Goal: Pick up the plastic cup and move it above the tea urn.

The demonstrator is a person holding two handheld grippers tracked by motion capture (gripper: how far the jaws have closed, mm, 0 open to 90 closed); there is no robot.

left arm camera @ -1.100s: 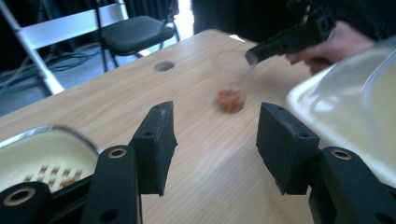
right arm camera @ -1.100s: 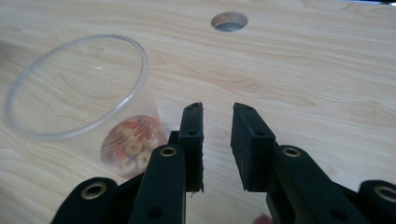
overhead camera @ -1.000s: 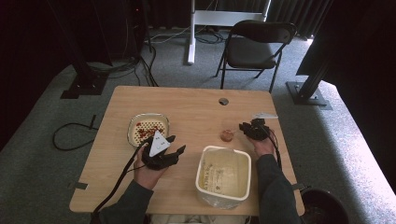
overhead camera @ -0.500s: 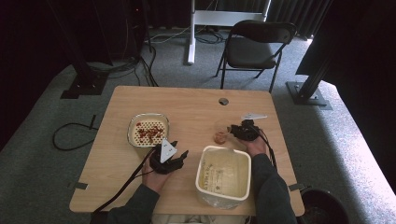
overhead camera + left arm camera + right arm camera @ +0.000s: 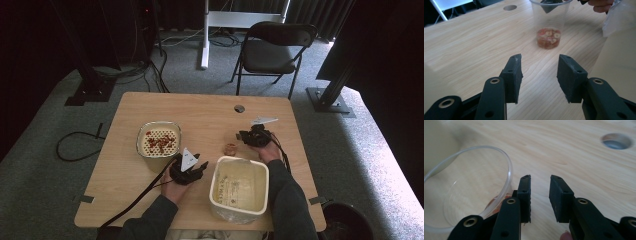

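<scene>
A clear plastic cup (image 5: 230, 148) stands on the wooden table (image 5: 200, 112) with red and banana-coloured food (image 5: 549, 37) in its bottom. My right gripper (image 5: 540, 178) hangs just beside the cup's rim (image 5: 474, 182). Its jaws are a little apart with bare table between them, and the rim lies outside its left jaw. My left gripper (image 5: 539, 60) is open and low over the table, looking at the cup from a short way off. In the high view the left gripper (image 5: 199, 165) is left of the white tub and the right gripper (image 5: 243, 136) is right of the cup.
A white plastic tub (image 5: 237, 187) stands at the near edge between the person's forearms. A clear dish (image 5: 159, 140) with yellowish food and red pieces sits at the left. A cable hole (image 5: 239, 108) is in the table's far side. A folding chair (image 5: 272, 50) stands beyond.
The right gripper has moved left, up to the cup. The left gripper has pulled back from the dish toward the near side and right, and now faces the cup.
</scene>
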